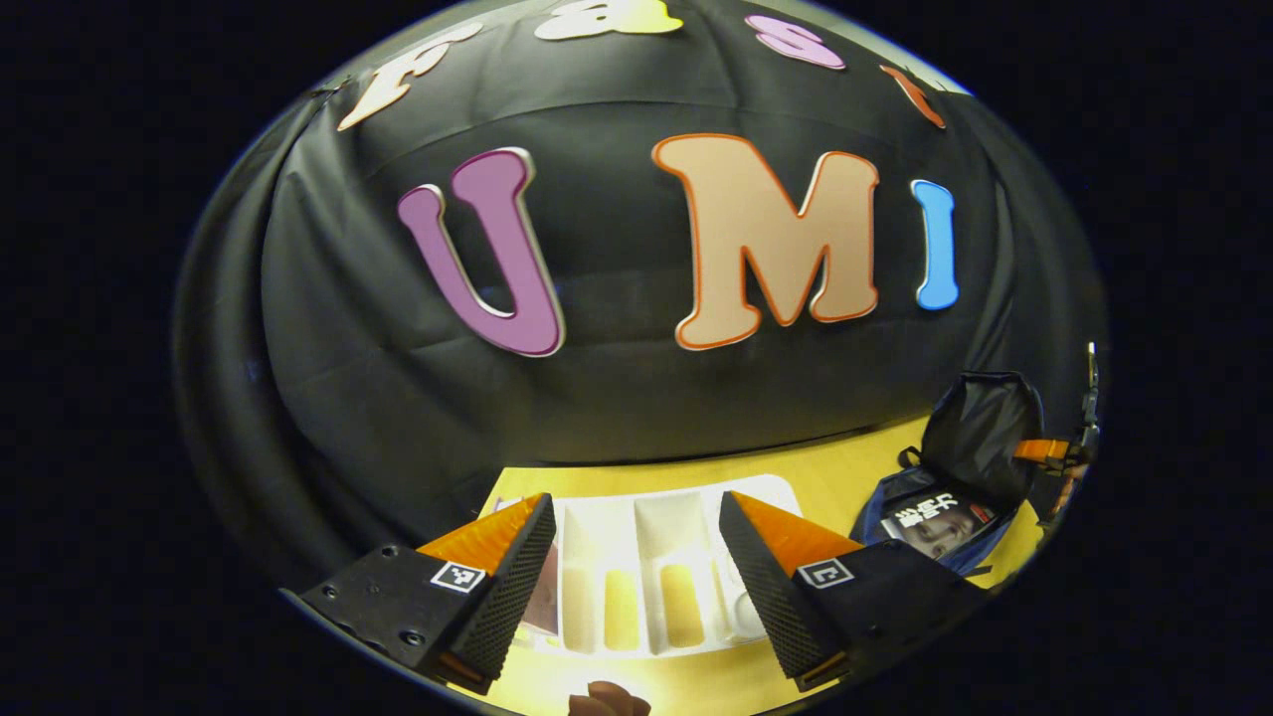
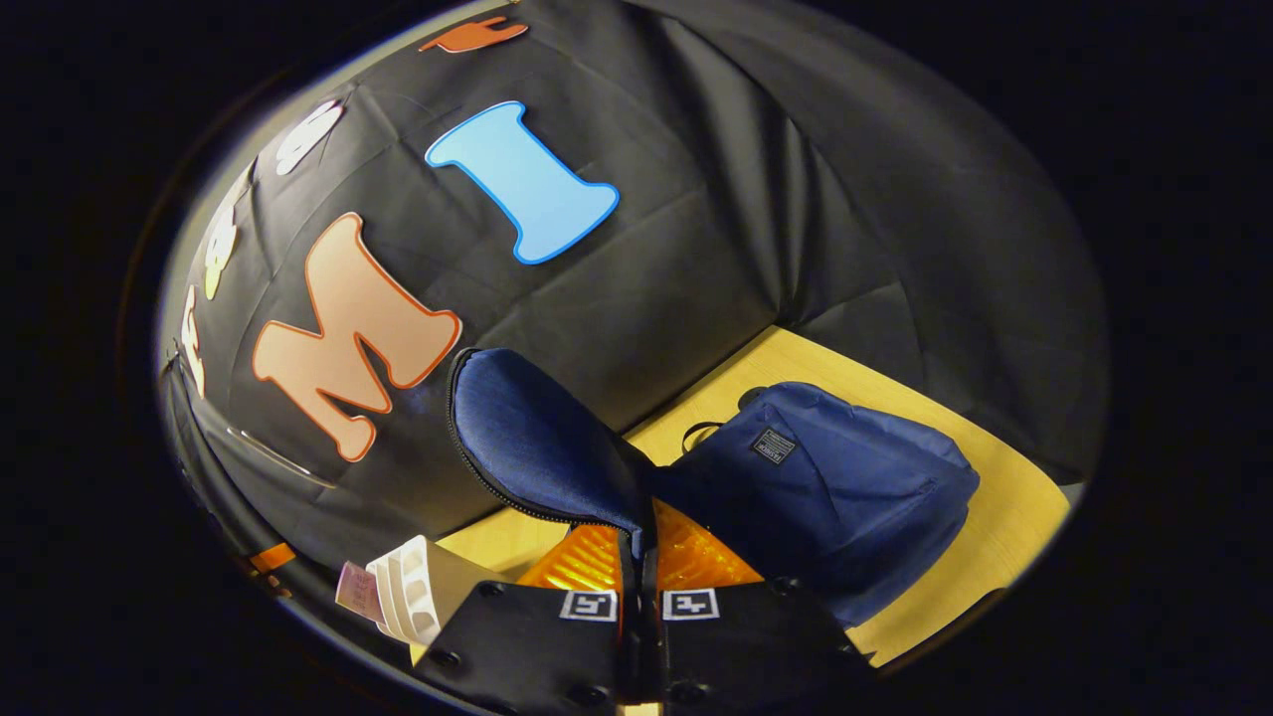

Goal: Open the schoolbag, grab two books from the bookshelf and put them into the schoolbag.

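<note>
In the right gripper view the blue schoolbag (image 2: pixel 835 487) lies on the yellow table. My right gripper (image 2: pixel 636 527) is shut on the edge of the bag's flap (image 2: pixel 537 438) and holds it raised. In the left gripper view the schoolbag (image 1: pixel 980 428) stands open at the far right with a book (image 1: pixel 935 522) lying inside, and the right gripper (image 1: pixel 1069 452) is at its flap. My left gripper (image 1: pixel 636 502) is open just above the white bookshelf (image 1: pixel 661 527), with nothing between its fingers. A pinkish book (image 1: pixel 545 597) sits in the shelf's left slot, partly hidden by the left finger.
The white bookshelf (image 2: pixel 408 587) with the pink book (image 2: pixel 355 589) lies at the lower left of the right gripper view. The yellow table (image 2: pixel 995 497) ends at the black cloth wall behind. Bare table shows between shelf and bag.
</note>
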`<action>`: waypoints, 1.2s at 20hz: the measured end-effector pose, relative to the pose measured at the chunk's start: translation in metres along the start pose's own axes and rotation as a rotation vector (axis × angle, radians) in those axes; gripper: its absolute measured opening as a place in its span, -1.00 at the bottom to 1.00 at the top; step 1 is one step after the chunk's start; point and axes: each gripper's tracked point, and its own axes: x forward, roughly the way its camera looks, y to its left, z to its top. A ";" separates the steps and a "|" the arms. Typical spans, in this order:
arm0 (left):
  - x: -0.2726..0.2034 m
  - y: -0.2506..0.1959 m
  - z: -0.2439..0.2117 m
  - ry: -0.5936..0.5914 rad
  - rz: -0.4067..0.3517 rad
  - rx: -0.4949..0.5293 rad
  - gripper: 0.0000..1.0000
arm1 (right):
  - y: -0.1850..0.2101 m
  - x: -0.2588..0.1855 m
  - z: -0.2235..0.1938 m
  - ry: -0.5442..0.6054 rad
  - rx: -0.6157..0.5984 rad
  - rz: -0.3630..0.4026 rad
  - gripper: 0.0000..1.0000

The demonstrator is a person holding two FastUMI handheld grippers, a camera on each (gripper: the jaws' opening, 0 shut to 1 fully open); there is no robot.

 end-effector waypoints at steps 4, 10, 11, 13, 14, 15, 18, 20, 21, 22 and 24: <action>0.014 0.037 -0.012 0.034 0.038 -0.041 0.94 | -0.001 0.001 0.001 -0.009 0.002 -0.007 -0.94; 0.046 0.084 -0.041 0.126 0.082 -0.060 0.94 | 0.000 0.004 0.005 -0.014 0.003 -0.017 -0.99; 0.051 0.085 -0.047 0.145 0.084 -0.058 0.95 | 0.000 0.005 0.006 -0.016 0.003 -0.018 -0.99; 0.066 0.090 -0.064 0.197 0.082 -0.052 0.95 | -0.001 0.005 0.006 -0.015 0.005 -0.022 -0.99; 0.073 0.091 -0.071 0.224 0.081 -0.058 0.95 | -0.001 0.004 0.006 -0.015 0.006 -0.024 -0.99; 0.077 0.093 -0.078 0.245 0.073 -0.070 0.94 | -0.001 0.004 0.007 -0.015 0.006 -0.025 -0.94; 0.084 0.098 -0.095 0.315 0.063 -0.114 0.95 | -0.001 0.004 0.007 -0.014 0.003 -0.030 -0.94; 0.088 0.096 -0.101 0.345 0.058 -0.136 0.94 | -0.002 0.004 0.008 -0.014 0.005 -0.032 -0.94; 0.089 0.096 -0.104 0.364 0.054 -0.136 0.92 | -0.002 0.005 0.007 -0.015 0.005 -0.034 -0.99; 0.089 0.098 -0.109 0.383 0.057 -0.132 0.89 | -0.002 0.004 0.008 -0.015 0.005 -0.034 -0.94; 0.093 0.098 -0.117 0.421 0.057 -0.125 0.90 | -0.002 0.004 0.008 -0.012 0.009 -0.035 -0.94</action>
